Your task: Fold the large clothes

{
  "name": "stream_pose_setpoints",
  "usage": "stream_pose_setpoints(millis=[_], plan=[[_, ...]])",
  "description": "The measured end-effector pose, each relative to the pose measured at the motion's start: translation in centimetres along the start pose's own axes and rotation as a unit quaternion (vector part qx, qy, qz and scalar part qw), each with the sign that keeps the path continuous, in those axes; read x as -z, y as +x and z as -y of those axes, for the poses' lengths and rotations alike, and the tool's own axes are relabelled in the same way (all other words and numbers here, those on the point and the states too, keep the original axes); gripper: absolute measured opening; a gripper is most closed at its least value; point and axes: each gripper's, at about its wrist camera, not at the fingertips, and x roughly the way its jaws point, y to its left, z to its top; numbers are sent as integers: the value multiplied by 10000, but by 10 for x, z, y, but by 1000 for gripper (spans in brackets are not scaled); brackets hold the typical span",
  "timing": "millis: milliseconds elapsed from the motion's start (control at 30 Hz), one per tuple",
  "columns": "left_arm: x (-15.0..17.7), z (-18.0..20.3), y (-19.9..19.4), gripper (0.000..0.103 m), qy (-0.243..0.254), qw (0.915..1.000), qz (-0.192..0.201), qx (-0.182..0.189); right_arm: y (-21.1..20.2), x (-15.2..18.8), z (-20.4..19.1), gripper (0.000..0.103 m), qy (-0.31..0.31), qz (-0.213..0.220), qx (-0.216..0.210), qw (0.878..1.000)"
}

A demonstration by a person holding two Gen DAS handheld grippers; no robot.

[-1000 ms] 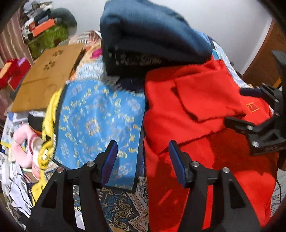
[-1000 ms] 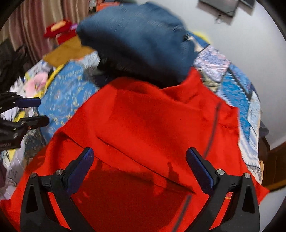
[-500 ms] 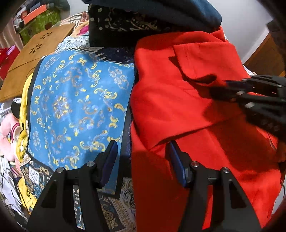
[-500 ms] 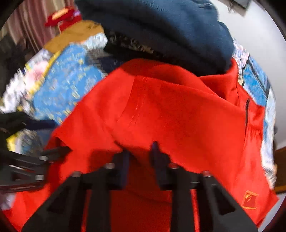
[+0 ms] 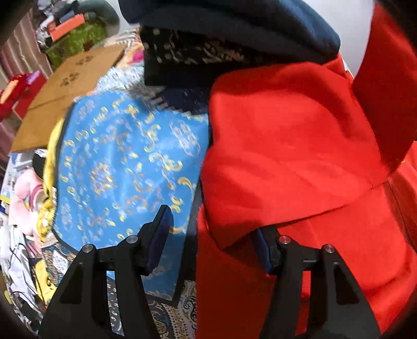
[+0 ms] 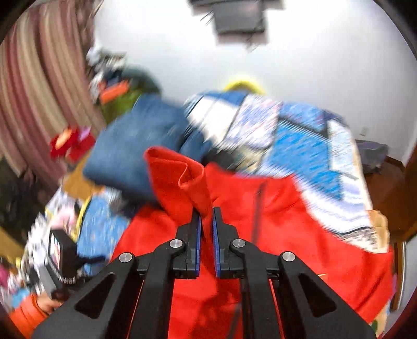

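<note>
A large red garment [image 5: 286, 156] lies spread on the bed, also visible in the right wrist view [image 6: 312, 234]. My right gripper [image 6: 206, 212] is shut on a bunched fold of it [image 6: 177, 180] and holds that fold raised above the bed. In the left wrist view the raised cloth [image 5: 385, 78] hangs at the upper right. My left gripper [image 5: 211, 221] stands open, low at the garment's left edge. One finger [image 5: 161, 234] is over the blue cloth; the other is partly hidden under a red flap. The left gripper's body [image 6: 60, 258] shows in the right wrist view.
A folded dark blue blanket [image 5: 234, 23] sits on a dark patterned cloth behind the garment. A blue and gold cloth [image 5: 125, 161] lies to its left, with a brown board [image 5: 73, 86] beyond. A patchwork quilt [image 6: 299, 143], a striped curtain [image 6: 34, 91] and an orange sleeve [image 6: 28, 313] are in view.
My right gripper closed on the red garment and rose, pulling a fold up with it. My left gripper sank toward the garment's left edge; its right finger now sits under a red flap.
</note>
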Motion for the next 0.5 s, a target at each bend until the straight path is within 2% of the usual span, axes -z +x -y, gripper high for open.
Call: stream_pose_setpoints(millis=[100,233,367,500], plan=[[-8,-2,-6,58,-65,9998,155,-137,-21,-7,26,7,363,312,237,9986],[-11,-10,-10,58,-222,9991,243,-249,-34,-2,59,7,822,415,483,9946],[-10,-18,-5,58,-403,9986,177,-277,-31,22,88,7,1089,104,682,9917],[1,-18,-4,58,-426,9986,92,-292,-18,63,115,7,1411,-439,837,9855]])
